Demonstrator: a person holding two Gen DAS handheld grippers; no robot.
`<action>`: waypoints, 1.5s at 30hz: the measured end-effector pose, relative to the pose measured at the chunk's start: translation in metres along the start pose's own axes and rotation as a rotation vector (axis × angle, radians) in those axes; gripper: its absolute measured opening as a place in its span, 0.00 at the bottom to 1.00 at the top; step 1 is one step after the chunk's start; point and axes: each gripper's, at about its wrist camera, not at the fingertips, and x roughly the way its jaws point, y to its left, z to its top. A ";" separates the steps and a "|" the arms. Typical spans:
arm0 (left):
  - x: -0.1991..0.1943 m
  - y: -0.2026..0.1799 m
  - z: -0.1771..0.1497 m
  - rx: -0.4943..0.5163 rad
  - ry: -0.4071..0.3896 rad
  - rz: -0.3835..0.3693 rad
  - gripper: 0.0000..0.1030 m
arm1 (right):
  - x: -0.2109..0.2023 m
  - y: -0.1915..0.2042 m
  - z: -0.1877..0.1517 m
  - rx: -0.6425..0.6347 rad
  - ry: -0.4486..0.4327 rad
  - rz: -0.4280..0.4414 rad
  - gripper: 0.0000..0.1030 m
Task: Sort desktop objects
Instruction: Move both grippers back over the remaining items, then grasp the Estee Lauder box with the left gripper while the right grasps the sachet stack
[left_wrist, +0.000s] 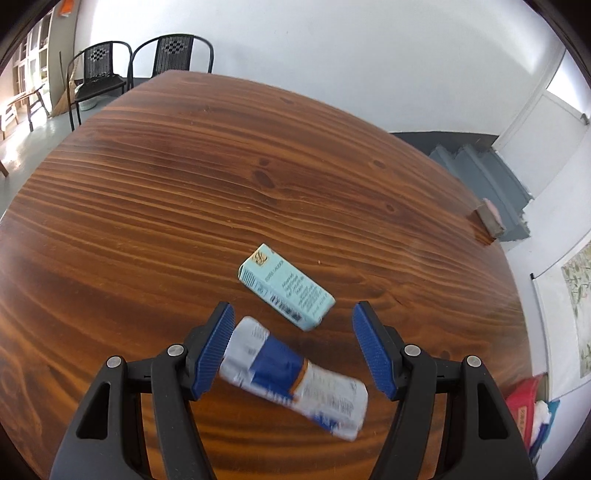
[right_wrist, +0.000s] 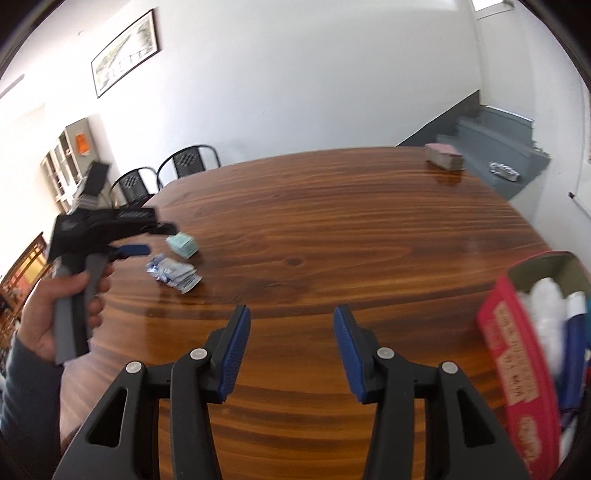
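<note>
1. Left hand-held gripper (left_wrist: 291, 343) hangs over the tabletop (left_wrist: 221, 177) with its jaws spread wide and nothing between the pads; the right hand-held gripper (right_wrist: 291, 349) is likewise spread and empty, low over bare wood.

2. Red box (right_wrist: 517, 373), largest of the task's things, stands at the tabletop edge just right of the right hand-held gripper. It is open and already holds white and blue items, too blurred to name. I judge it the collecting bin, so part of the sorting looks done.

3. Blue-and-white pouch (left_wrist: 295, 376) lies flat directly under the left hand-held gripper, between its fingers, with one end close beside the left pad (left_wrist: 214, 350). Whether that pad touches it cannot be told. It is not yet gripped and looks like the next pick.

4. Pale teal carton (left_wrist: 286, 286) lies on its side just ahead of the left hand-held gripper, close beyond the pouch and slanted much the same way. It too is unsorted.

5. Well ahead and to the right of both tools, a pinkish-grey block (right_wrist: 443, 157) sits at the far tabletop edge; whether it belongs to the sorting is unclear.

6. Judged overall, at least two things remain out of the box, so the job is well along but unfinished.
</note>
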 end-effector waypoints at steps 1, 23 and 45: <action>0.007 -0.002 0.004 -0.001 0.007 0.006 0.68 | 0.002 0.000 -0.002 -0.003 0.007 0.002 0.50; 0.037 -0.002 0.012 0.144 -0.012 0.213 0.55 | 0.000 -0.006 -0.012 -0.004 0.029 0.016 0.50; -0.036 0.075 -0.014 0.140 -0.086 0.180 0.26 | 0.086 0.077 0.026 -0.219 0.152 0.222 0.50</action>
